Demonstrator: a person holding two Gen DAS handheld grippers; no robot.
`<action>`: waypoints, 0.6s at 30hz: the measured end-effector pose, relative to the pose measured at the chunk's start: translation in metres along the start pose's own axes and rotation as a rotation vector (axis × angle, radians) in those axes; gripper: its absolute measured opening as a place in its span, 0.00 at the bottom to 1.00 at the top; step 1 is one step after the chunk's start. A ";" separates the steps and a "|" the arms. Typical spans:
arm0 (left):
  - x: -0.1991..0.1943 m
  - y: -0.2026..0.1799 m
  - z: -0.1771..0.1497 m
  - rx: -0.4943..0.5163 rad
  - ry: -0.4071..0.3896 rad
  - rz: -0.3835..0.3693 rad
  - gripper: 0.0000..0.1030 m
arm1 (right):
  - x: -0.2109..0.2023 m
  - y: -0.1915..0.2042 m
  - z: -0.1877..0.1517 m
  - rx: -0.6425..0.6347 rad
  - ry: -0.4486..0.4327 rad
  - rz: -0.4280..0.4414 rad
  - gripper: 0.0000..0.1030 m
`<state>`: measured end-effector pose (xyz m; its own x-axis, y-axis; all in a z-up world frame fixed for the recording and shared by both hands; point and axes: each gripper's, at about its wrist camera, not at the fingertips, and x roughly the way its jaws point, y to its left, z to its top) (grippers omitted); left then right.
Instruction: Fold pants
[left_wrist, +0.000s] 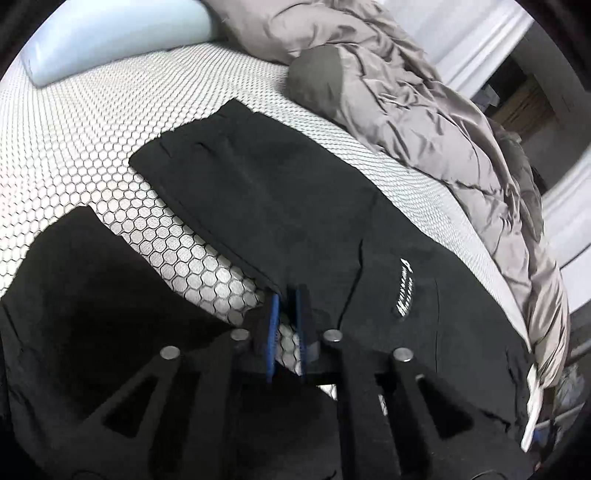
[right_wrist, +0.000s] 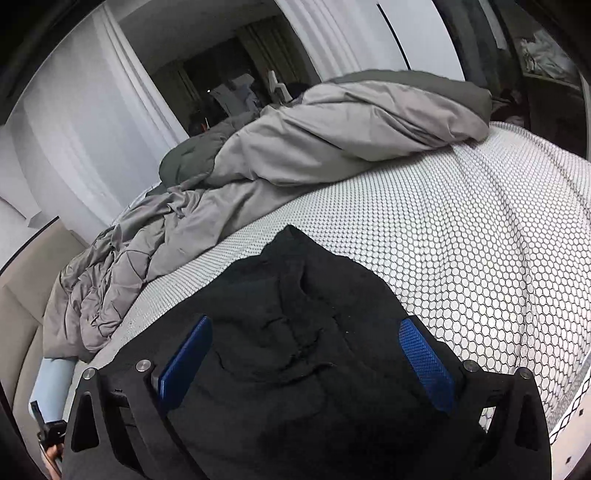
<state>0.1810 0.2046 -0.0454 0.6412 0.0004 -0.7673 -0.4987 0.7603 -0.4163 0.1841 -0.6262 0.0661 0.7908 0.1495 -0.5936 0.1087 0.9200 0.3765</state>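
Blue pads of the left gripper (left_wrist: 287, 295) stand almost together at the inner edge of one leg of the black pants (left_wrist: 280, 206); whether cloth is nipped between them cannot be told. That leg runs long across the bed (left_wrist: 92, 147) away from the gripper toward the pale pillow (left_wrist: 110, 37), the other leg lying beside it. The right gripper (right_wrist: 306, 332) is spread wide over bunched black cloth. A grey duvet (right_wrist: 295, 140) is heaped beyond. White lettering on the pants is too blurred to read.

Right gripper (right_wrist: 304, 354) (jaws wide) over black pants (right_wrist: 295, 295).
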 end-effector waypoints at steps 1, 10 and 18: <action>-0.002 -0.004 -0.001 0.012 -0.008 -0.001 0.12 | 0.004 0.002 0.003 -0.017 0.023 0.006 0.97; 0.017 0.001 -0.010 0.022 0.027 0.041 0.14 | 0.114 0.017 0.053 -0.085 0.249 0.063 0.86; 0.023 0.003 -0.016 0.076 0.019 0.049 0.15 | 0.178 0.036 0.071 -0.197 0.312 -0.038 0.05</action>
<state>0.1849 0.1966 -0.0717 0.6058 0.0274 -0.7951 -0.4830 0.8068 -0.3402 0.3718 -0.5922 0.0242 0.5632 0.1892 -0.8044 -0.0077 0.9746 0.2238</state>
